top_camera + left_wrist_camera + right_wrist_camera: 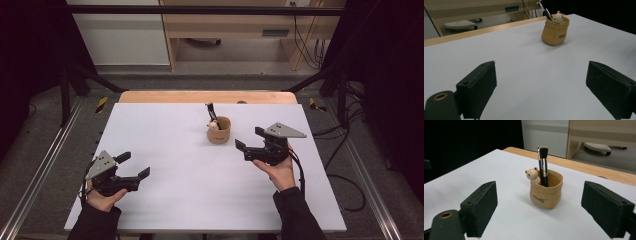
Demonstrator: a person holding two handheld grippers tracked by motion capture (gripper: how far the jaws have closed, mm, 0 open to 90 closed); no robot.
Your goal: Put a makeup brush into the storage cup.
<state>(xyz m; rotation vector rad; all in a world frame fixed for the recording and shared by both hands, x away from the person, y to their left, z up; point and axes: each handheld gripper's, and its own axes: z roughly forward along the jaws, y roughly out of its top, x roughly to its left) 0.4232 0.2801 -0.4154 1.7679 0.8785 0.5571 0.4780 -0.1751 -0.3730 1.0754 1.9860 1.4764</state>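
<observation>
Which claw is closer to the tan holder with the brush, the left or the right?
Right. The right claw is just beside the tan holder, open toward it. The left claw is far off, near the table's front left.

A small tan holder (546,192), shaped like a soft sack with a rolled, uneven rim, stands upright on the white bench (190,165), toward the far side and slightly right of centre. Dark lettering is printed low on its front wall. A makeup brush (543,165) stands inside it, handle down, with a black handle, a silver ferrule and dark bristles at the top; it leans slightly against the rim. A small cream bear figure (533,175) sits at the rim just beside the brush, with its head raised above the edge. The holder is not tipped, and it stands apart from the bench edges.
</observation>
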